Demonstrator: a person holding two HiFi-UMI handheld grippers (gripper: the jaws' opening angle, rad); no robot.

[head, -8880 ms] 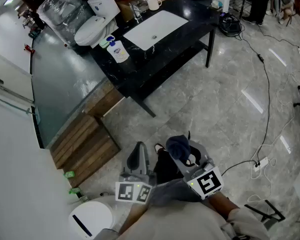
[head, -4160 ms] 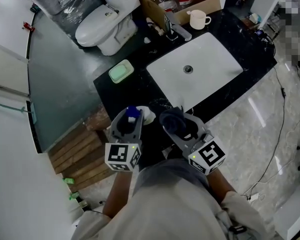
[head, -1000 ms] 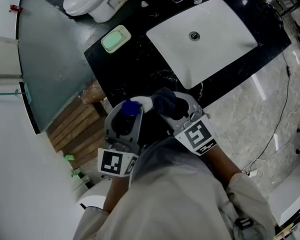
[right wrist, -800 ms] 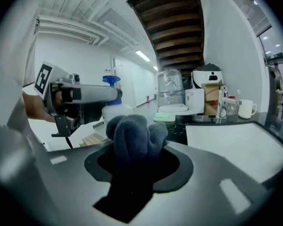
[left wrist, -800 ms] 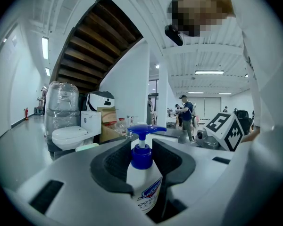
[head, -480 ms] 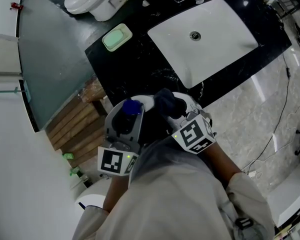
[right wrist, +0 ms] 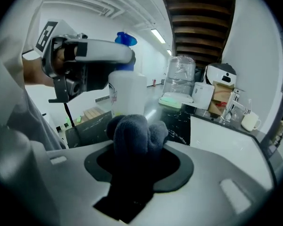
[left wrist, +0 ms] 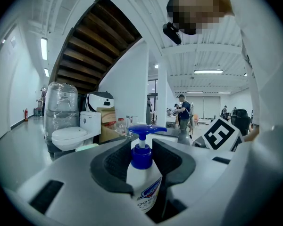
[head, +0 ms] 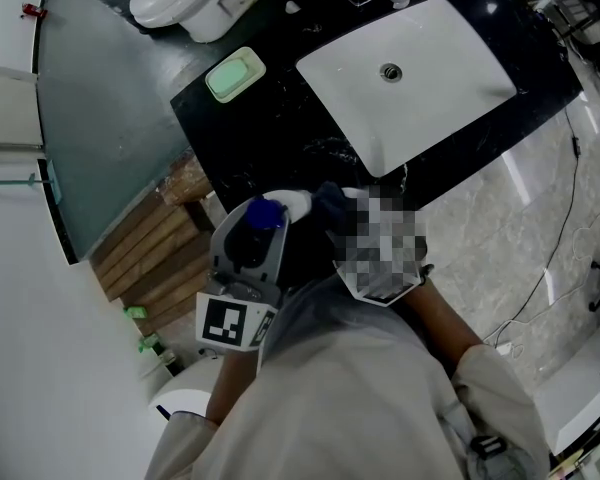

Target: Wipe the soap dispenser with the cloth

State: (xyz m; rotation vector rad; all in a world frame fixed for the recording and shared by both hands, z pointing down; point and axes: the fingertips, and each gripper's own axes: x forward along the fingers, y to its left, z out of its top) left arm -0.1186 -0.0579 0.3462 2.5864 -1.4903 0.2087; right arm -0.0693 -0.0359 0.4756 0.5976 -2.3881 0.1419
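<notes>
The left gripper (left wrist: 142,166) pinches the white soap dispenser (left wrist: 143,185) around its neck, just under the blue pump, and holds it upright at the near edge of the black counter (head: 250,138). The right gripper (right wrist: 137,168) is clamped on a dark grey cloth (right wrist: 134,133) (wadded into a ball), which sits right beside the bottle's side.

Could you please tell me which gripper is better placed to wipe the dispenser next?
Right, I'd say: the right gripper grips the cloth, bunched close to the dispenser, while the left gripper is occupied clamping that dispenser below its pump.
</notes>
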